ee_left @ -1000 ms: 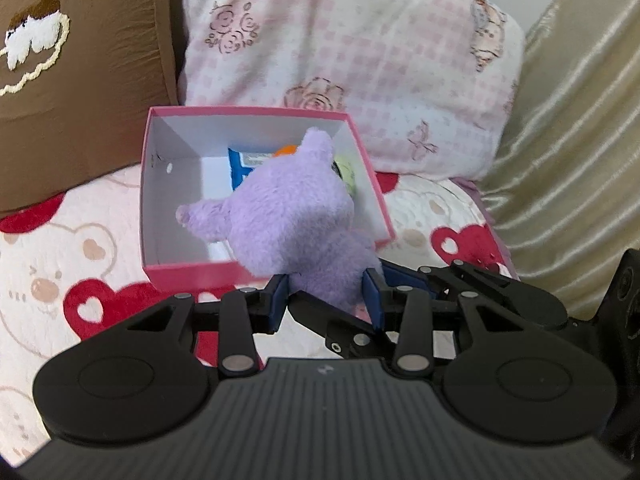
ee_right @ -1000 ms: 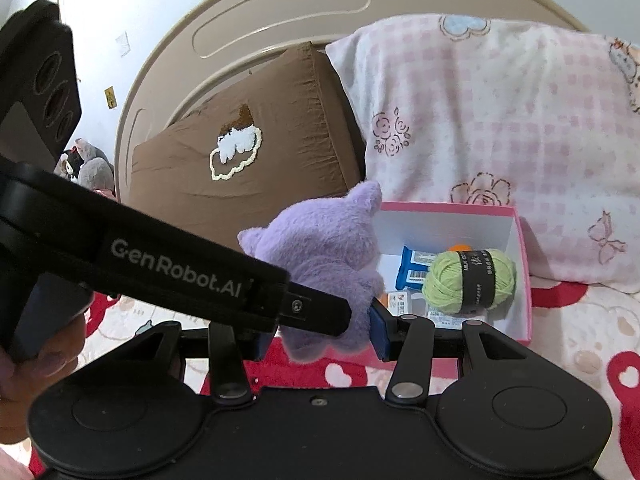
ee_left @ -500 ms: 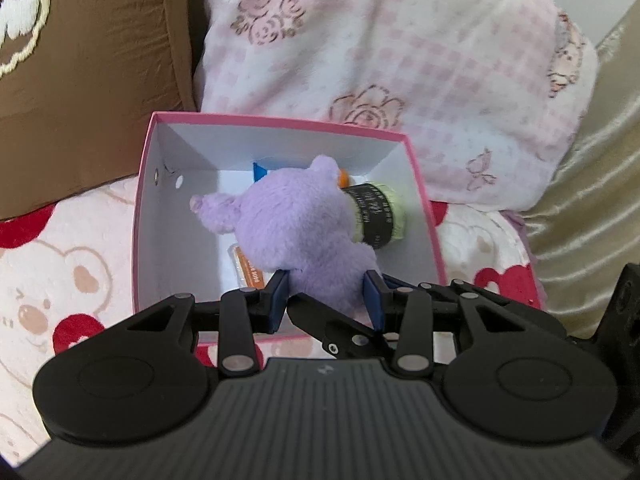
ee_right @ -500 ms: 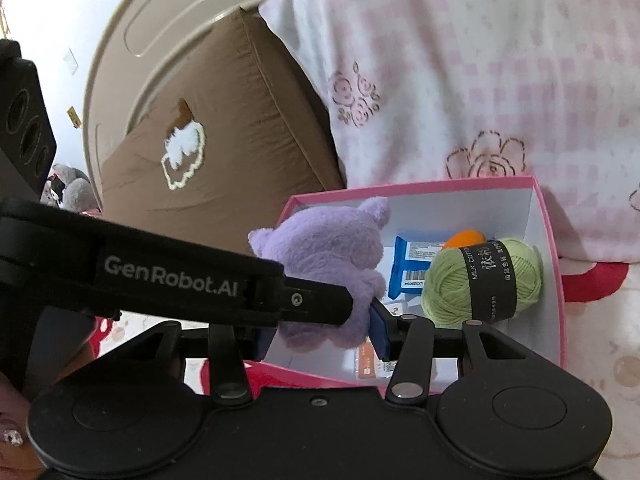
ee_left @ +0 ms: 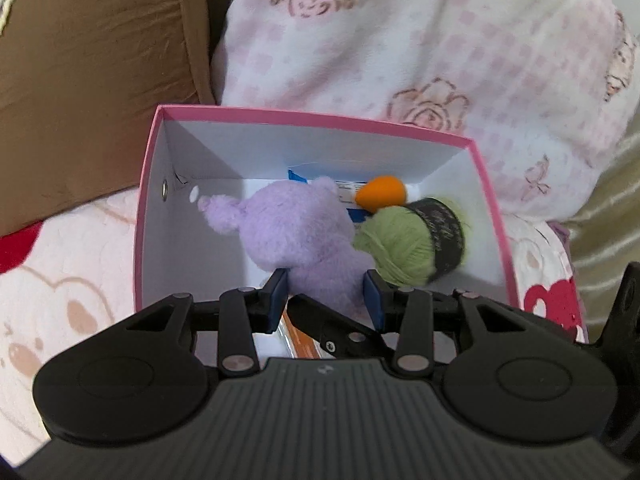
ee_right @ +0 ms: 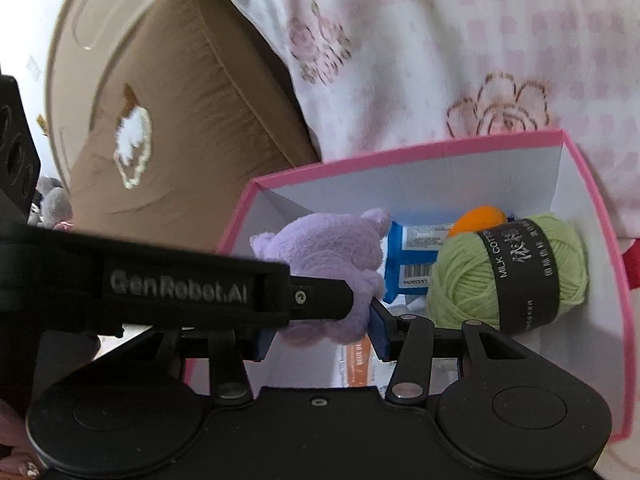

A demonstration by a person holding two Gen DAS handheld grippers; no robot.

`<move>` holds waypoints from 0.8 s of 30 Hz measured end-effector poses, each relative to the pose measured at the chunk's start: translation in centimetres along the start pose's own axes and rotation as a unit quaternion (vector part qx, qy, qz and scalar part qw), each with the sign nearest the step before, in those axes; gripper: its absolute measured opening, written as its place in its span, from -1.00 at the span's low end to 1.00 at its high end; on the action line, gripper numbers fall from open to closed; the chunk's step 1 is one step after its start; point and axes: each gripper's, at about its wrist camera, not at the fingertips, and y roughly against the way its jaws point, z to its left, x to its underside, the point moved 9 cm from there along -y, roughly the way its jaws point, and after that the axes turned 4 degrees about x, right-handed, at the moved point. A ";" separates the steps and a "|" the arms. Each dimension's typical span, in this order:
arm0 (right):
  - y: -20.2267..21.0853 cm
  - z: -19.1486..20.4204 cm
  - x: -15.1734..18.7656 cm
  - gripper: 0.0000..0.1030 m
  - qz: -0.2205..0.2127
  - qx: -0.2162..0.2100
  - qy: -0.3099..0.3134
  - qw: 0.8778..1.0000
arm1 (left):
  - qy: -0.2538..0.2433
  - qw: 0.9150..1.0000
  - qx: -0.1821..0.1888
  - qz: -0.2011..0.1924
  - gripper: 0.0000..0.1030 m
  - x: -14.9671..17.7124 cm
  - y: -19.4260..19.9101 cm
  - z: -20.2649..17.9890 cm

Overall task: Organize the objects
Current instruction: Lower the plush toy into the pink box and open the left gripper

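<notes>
Pillows, one brown (ee_left: 96,80) and one pink-checked with rose prints (ee_left: 400,40), prop up behind a pink-rimmed cardboard box with white walls (ee_left: 320,148) on a bedspread printed with bears and hearts (ee_left: 60,300). Both the left gripper (ee_left: 326,292) and the right gripper (ee_right: 320,328) are clamped on a fluffy lilac plush toy (ee_left: 296,236), held inside the box, just left of a green yarn ball with a black band (ee_left: 416,240). An orange egg-shaped object (ee_left: 382,192) and blue packets (ee_right: 412,260) already lie inside. Setting down and letting go seem left. The toy looks soft, squashing between the pads.
</notes>
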 end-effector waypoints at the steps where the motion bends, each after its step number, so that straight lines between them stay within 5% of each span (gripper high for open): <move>1: -0.7 0.0 -0.1 0.03 0.004 0.005 0.000 1.000 | 0.003 1.000 0.004 0.004 -0.24 0.0 -0.5 0.2; 8: -3.1 -1.5 0.2 0.03 0.032 0.033 0.001 0.999 | 0.074 0.996 0.054 0.000 -0.23 0.2 -3.0 2.5; 12: -3.6 -2.1 0.4 0.03 0.050 0.017 -0.013 0.999 | 0.060 0.998 0.018 0.004 -0.30 0.9 -3.7 3.5; 17: -3.5 -1.6 0.8 0.03 0.052 0.016 0.016 0.998 | 0.066 0.997 0.039 0.002 -0.31 1.0 -3.9 3.3; 21: -3.3 -1.7 0.9 -0.43 0.036 0.033 0.052 0.997 | 0.052 0.998 0.034 -0.009 -0.31 0.8 -4.1 2.9; 24: -3.2 -2.0 1.3 -0.50 0.043 0.030 0.039 0.998 | 0.040 0.998 0.032 -0.025 -0.31 0.5 -4.3 2.6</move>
